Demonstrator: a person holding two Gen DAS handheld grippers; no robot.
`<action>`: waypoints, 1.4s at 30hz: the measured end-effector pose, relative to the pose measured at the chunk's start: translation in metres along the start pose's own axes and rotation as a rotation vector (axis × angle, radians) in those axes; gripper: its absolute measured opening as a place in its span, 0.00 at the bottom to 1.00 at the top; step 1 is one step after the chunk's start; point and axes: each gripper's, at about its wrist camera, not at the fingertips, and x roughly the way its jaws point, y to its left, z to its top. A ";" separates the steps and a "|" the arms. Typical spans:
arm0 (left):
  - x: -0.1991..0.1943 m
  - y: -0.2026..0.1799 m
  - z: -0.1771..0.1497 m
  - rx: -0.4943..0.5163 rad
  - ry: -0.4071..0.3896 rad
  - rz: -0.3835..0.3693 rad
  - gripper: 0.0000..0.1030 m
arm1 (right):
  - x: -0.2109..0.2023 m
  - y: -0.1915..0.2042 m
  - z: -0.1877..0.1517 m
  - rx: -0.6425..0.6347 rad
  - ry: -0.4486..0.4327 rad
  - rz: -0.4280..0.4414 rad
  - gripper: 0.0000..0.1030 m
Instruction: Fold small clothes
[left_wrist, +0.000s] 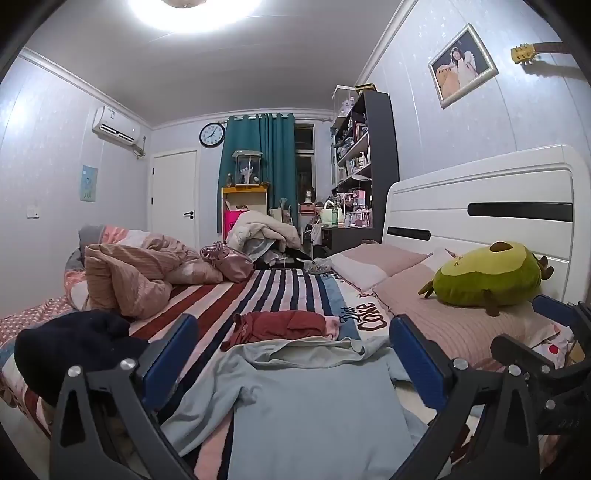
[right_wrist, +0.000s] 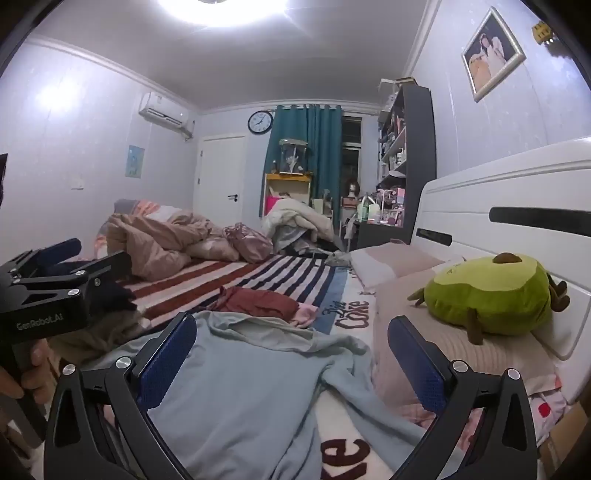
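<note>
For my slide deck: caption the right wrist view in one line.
Open right hand-held gripper poised over a crumpled light blue garment on the bed, red garment beyond, avocado plush by the headboard.

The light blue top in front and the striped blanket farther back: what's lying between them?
A dark red garment with a pink piece at one end lies just beyond the light blue top, on the striped blanket. Both wrist views show it.

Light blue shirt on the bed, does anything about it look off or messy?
Yes. The light blue shirt lies rumpled, its collar bunched and one sleeve trailing crookedly toward the pillows. Both grippers, left and right, hover open, holding nothing.
</note>
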 end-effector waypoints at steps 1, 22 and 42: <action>0.000 0.000 0.000 -0.002 -0.002 -0.002 0.99 | 0.000 -0.001 0.000 0.014 0.005 0.009 1.00; 0.002 0.004 -0.006 -0.015 0.025 -0.005 0.99 | -0.014 -0.011 0.006 0.021 -0.012 0.002 1.00; 0.012 0.001 -0.010 0.002 0.047 -0.007 0.99 | -0.021 -0.006 0.011 0.034 -0.018 0.004 1.00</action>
